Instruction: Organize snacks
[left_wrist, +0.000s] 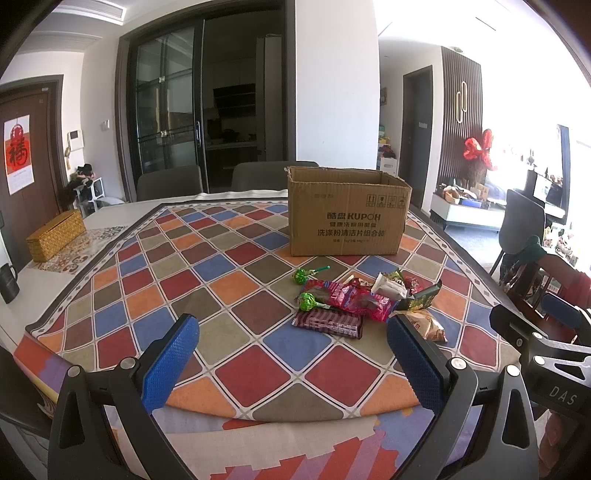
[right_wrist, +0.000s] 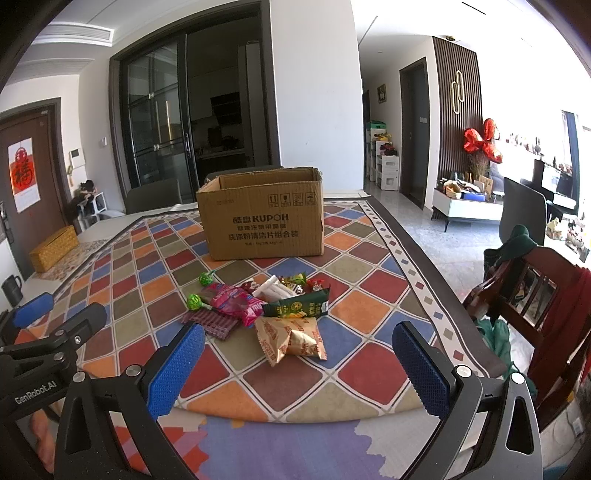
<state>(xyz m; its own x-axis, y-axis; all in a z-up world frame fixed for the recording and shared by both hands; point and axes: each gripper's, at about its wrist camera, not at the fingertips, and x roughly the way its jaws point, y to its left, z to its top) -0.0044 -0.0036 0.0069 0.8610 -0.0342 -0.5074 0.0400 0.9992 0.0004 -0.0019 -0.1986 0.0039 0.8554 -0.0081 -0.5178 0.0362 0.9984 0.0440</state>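
A heap of snack packs lies mid-table in front of an open cardboard box (left_wrist: 347, 218) (right_wrist: 262, 218). In the heap are two green lollipops (left_wrist: 306, 300) (right_wrist: 192, 301), a pink wrapper (left_wrist: 351, 297) (right_wrist: 236, 301), a maroon striped bar (left_wrist: 327, 322) (right_wrist: 218, 323), a dark green packet (left_wrist: 421, 299) (right_wrist: 297, 308), a white wrapped snack (right_wrist: 275, 290) and an orange-brown bag (right_wrist: 291, 338) (left_wrist: 428, 325). My left gripper (left_wrist: 291, 360) is open, near the table's front edge, short of the heap. My right gripper (right_wrist: 299, 365) is open too, just short of the orange-brown bag.
The checkered cloth (left_wrist: 236, 288) covers the table. A woven yellow box (left_wrist: 55, 236) and a dark mug (left_wrist: 8, 282) sit at the left side. Grey chairs (left_wrist: 170, 182) stand behind the table. A wooden chair (right_wrist: 535, 306) with clothes stands at the right.
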